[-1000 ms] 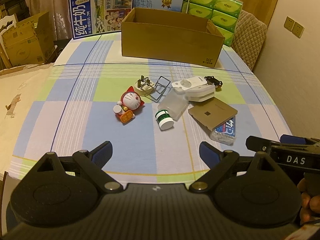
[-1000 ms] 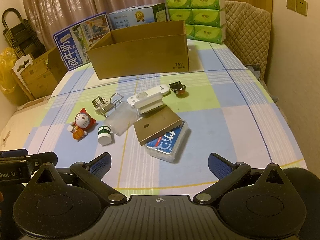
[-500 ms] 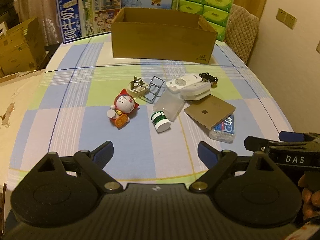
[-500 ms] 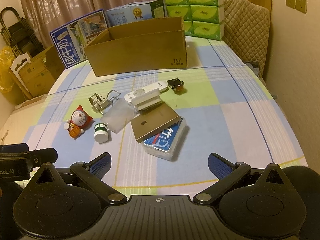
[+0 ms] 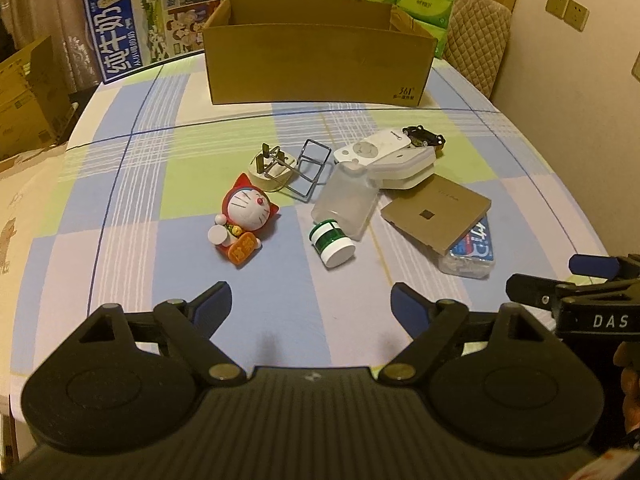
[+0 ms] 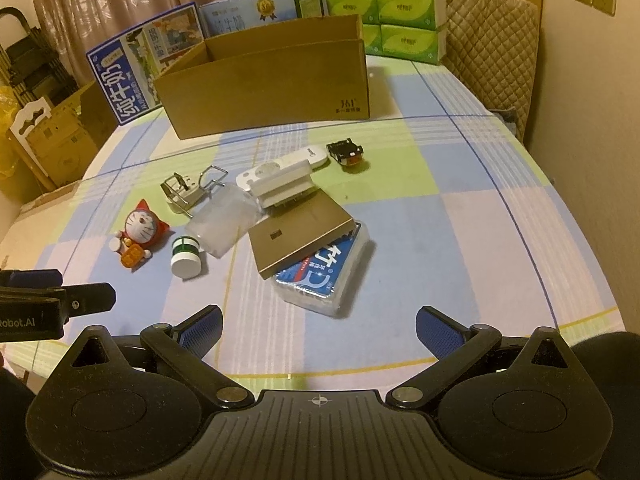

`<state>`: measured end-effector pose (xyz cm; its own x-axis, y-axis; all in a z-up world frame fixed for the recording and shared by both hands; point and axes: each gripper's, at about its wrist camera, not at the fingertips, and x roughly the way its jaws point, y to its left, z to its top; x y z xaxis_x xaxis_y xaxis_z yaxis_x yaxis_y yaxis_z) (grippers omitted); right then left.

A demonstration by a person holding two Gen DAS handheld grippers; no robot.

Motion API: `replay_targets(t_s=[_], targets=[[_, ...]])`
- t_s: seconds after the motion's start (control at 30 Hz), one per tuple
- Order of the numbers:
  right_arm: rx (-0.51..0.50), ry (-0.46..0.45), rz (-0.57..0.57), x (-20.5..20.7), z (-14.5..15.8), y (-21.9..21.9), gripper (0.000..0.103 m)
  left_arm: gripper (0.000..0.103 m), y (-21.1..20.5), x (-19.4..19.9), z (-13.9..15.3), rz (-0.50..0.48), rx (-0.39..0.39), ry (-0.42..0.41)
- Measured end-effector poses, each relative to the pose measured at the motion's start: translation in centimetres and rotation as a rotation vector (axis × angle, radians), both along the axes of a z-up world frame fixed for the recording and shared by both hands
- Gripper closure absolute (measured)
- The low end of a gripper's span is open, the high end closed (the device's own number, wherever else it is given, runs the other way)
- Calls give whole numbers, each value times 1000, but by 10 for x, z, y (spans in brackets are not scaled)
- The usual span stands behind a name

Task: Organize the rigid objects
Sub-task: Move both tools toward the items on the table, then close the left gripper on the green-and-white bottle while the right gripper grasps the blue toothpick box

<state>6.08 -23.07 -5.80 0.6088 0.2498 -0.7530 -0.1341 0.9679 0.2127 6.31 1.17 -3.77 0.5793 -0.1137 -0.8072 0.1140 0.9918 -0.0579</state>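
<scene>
Loose objects lie mid-table: a red cat figurine [image 5: 244, 224] [image 6: 138, 234], a clear bottle with a green-white cap [image 5: 340, 216] [image 6: 212, 232], a wire clip on a plug [image 5: 280, 168], a white remote [image 5: 374, 148] on a white box, a toy car [image 6: 346, 151], a brown flat box [image 5: 436, 212] [image 6: 302, 232] over a blue-labelled pack [image 6: 324, 272]. An open cardboard box [image 5: 320, 66] [image 6: 264, 84] stands behind them. My left gripper [image 5: 310, 306] and right gripper [image 6: 318, 324] are open and empty, near the front edge.
The table has a checked cloth [image 5: 160, 184]. Milk cartons [image 5: 148, 36] and green tissue packs [image 6: 384, 8] stand behind the box. A quilted chair [image 6: 492, 40] is at the far right. Cardboard boxes [image 6: 56, 140] stand off the table's left.
Both grippers have moved a little forward toward the objects, so these look larger and nearer. Both stay open. No object has moved.
</scene>
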Motion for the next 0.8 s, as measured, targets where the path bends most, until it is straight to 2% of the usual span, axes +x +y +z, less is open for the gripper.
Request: replay_targets(t_s=[0.27, 0.33, 0.4, 0.8], targets=[[-7, 4, -9, 14, -15, 2, 3, 24, -2, 28, -14, -103, 34, 7], [-13, 1, -9, 18, -18, 4, 6, 25, -3, 35, -19, -127, 36, 17], [-18, 4, -5, 23, -23, 5, 15, 26, -4, 41, -25, -147, 45, 28], [-62, 52, 8, 56, -59, 19, 26, 26, -4, 65, -52, -185, 60, 87]])
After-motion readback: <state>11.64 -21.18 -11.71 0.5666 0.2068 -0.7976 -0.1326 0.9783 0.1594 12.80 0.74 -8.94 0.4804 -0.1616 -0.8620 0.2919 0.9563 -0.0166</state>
